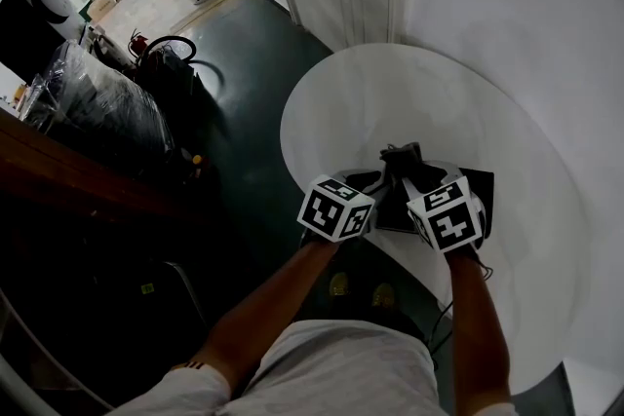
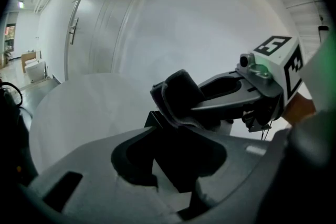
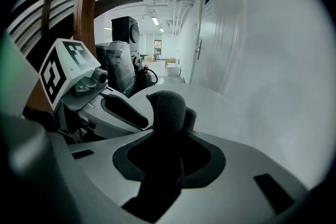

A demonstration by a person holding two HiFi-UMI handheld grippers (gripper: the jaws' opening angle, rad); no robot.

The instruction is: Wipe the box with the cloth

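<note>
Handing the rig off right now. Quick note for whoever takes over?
Right gripper: shut on the dark cloth, which bunches up in front of it.
Left gripper: open, at the left end of the box.
The box lies flat on the round white table, below both grippers.
Done: cloth in hand, over the box.
Left: wipe the box; contact not clear yet.

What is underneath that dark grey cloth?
A flat black box lies below the dark grey cloth, on the round white table. The right gripper holds the cloth; it and the left gripper hide most of the box.
</note>
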